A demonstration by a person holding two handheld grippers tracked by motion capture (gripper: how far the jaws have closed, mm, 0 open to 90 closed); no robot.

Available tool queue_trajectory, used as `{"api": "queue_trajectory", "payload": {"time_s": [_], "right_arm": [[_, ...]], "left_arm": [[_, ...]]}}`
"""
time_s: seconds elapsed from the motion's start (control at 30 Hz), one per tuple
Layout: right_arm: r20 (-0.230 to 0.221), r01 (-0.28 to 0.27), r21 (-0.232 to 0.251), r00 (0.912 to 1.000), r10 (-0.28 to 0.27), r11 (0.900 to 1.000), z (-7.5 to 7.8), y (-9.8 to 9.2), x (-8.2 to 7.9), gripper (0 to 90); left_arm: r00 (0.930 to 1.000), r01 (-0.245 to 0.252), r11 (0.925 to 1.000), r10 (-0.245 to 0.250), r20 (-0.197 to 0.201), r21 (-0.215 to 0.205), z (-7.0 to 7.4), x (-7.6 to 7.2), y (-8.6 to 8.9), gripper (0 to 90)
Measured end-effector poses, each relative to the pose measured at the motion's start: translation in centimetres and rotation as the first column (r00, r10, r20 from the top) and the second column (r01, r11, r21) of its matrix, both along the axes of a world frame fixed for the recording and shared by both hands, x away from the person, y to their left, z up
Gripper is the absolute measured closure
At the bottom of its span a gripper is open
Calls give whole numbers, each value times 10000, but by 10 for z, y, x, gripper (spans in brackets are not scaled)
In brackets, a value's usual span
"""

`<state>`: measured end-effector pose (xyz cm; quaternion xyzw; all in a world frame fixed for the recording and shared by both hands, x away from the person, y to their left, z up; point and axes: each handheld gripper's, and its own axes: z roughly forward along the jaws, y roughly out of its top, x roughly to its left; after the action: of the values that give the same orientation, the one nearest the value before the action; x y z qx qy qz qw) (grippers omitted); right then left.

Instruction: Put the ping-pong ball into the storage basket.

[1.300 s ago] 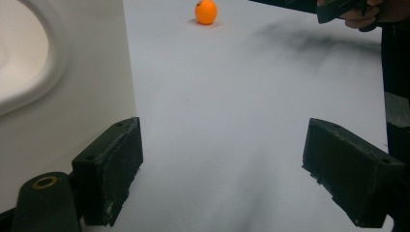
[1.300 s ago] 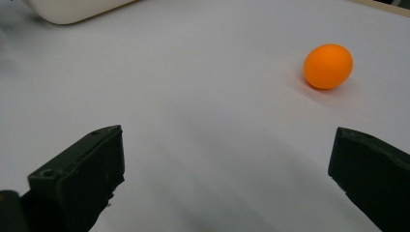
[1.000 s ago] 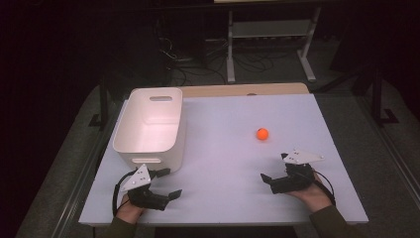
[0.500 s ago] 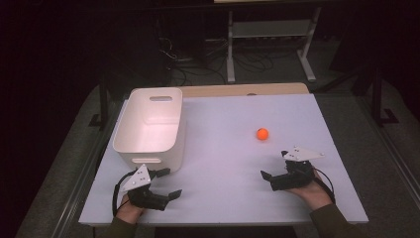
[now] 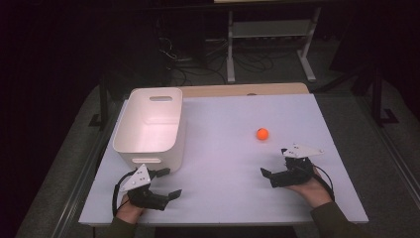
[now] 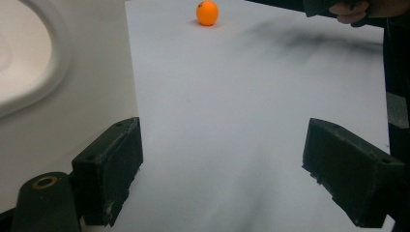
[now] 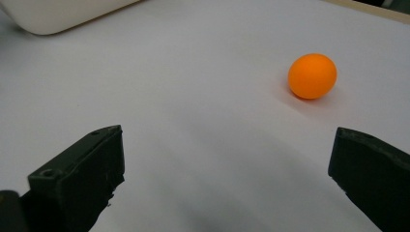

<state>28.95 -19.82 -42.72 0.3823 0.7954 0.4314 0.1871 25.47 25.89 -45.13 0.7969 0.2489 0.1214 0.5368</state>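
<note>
A small orange ball lies on the white table, right of centre. My right gripper rests near the front right, a short way in front of the ball, open and holding nothing. In the right gripper view the ball sits ahead and to the right of the wide-apart jaws of that gripper. My left gripper rests at the front left, open and holding nothing, just in front of a white bin. In the left gripper view the ball is far ahead, beyond this gripper.
The white bin has a handle slot in its far wall and looks empty. A wooden strip runs along the table's far edge. Beyond it stand a metal rack and floor cables. The other hand shows at top right in the left gripper view.
</note>
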Motion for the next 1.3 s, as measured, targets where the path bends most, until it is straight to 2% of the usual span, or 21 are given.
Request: {"api": "queue_trajectory", "payload": {"time_s": [1.3], "right_arm": [[-56, 299, 95, 9995, -299, 9995, 3, -4, 21, 0]], "left_arm": [[10000, -4, 10000, 4, -7, -64, 0, 0, 1, 141]]}}
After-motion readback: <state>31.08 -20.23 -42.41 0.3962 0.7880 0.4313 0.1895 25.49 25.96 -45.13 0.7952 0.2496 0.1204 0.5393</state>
